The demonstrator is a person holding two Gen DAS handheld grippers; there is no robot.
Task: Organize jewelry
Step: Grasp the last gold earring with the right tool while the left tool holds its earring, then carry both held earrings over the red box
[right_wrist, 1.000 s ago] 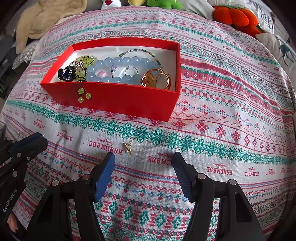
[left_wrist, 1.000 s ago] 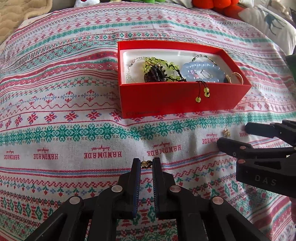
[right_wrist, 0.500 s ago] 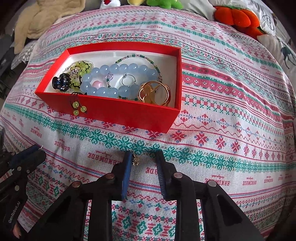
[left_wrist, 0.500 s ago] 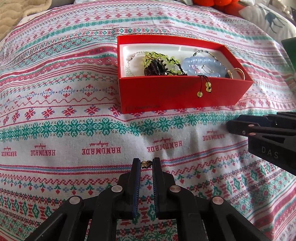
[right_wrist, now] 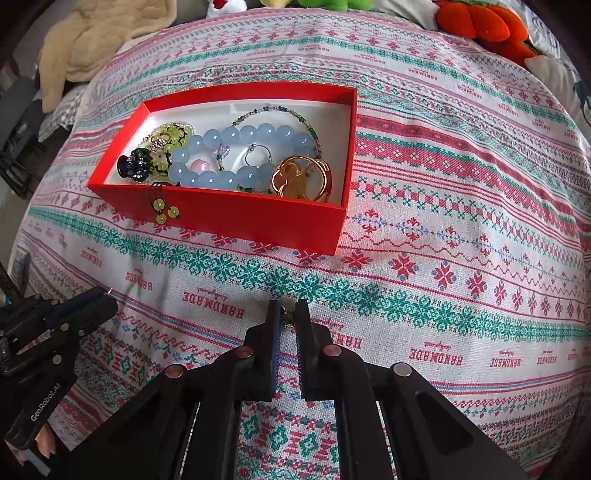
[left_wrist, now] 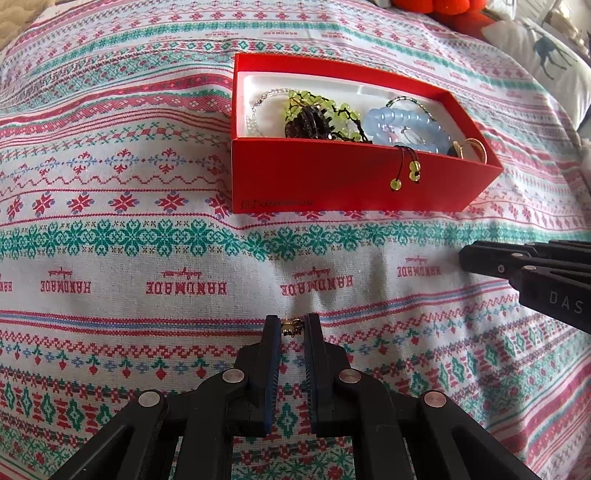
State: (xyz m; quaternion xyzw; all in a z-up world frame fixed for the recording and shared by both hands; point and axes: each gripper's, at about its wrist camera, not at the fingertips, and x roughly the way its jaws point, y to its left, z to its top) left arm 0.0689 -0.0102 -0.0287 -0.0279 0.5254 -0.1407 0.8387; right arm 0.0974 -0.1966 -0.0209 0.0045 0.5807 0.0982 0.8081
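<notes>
Here, two grippers low over the patterned cloth (left_wrist: 147,184), each pinching a small gold piece; red box (left_wrist: 332,184) sits beyond both.

Left gripper (left_wrist: 292,326): jaws narrowed almost together, a small gold earring (left_wrist: 291,327) clamped between the tips, just above or on the cloth, cannot tell which; the piece lies over a red-and-blue stripe, nearer than the "HANDMADE" lettering, well apart from the box.

Right gripper (right_wrist: 288,314): jaws likewise narrow, closed on a second small charm (right_wrist: 287,318), gold with a darker bit, detail too small to read; it sits at the near edge of the green snowflake band, near the box's front wall but not touching it.

In the left view the right gripper enters from the right edge (left_wrist: 517,266), seen side-on; in the right view the left gripper shows at lower left (right_wrist: 107,301).

Box is open-topped, white-lined; inside, from the right view: blue bead bracelet (right_wrist: 236,155) in the middle; gold ring (right_wrist: 301,177) at its right end; green bead piece (right_wrist: 173,134) and dark clip (right_wrist: 135,166) at the left; thin green-bead strand (right_wrist: 280,110) arcing behind the blue beads; small wire hoop (right_wrist: 258,155) within the bracelet's loop.

A cord with yellow-green beads (right_wrist: 166,212) hangs over the front wall, outside.

Orange plush (right_wrist: 480,26) beyond the cloth, far right; beige blanket (right_wrist: 99,40) far left.
</notes>
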